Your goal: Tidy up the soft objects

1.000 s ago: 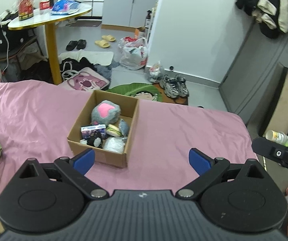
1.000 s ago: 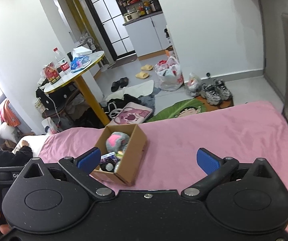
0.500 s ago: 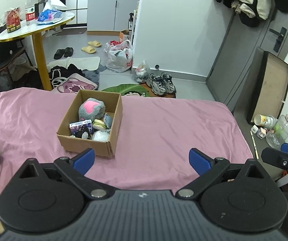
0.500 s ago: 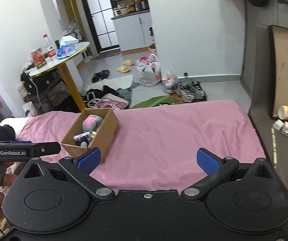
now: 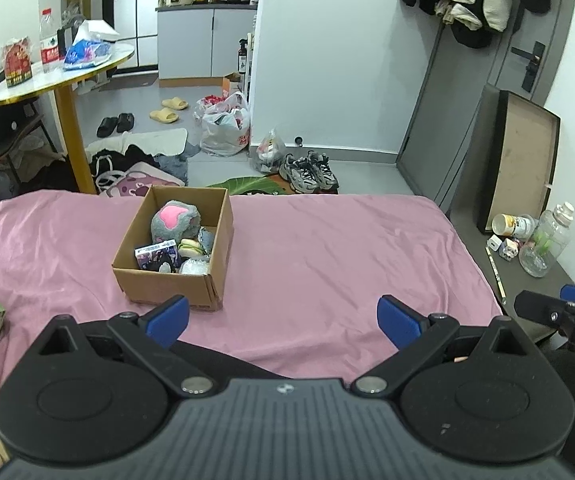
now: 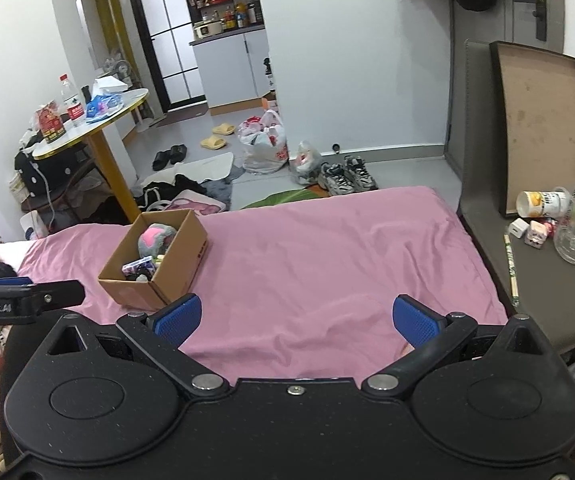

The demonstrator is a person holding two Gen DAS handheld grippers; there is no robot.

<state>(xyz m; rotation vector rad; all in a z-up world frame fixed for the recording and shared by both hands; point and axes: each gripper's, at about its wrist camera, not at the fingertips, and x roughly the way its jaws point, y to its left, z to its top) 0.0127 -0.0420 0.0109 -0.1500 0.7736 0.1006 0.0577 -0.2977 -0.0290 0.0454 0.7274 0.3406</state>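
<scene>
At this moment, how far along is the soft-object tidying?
It looks essentially done: the grey plush with a pink patch and several smaller items sit inside the cardboard box on the pink sheet, and no loose soft objects lie on the visible sheet. Nothing is in hand: the left gripper and right gripper are both open and empty. Nothing visibly remains.
</scene>
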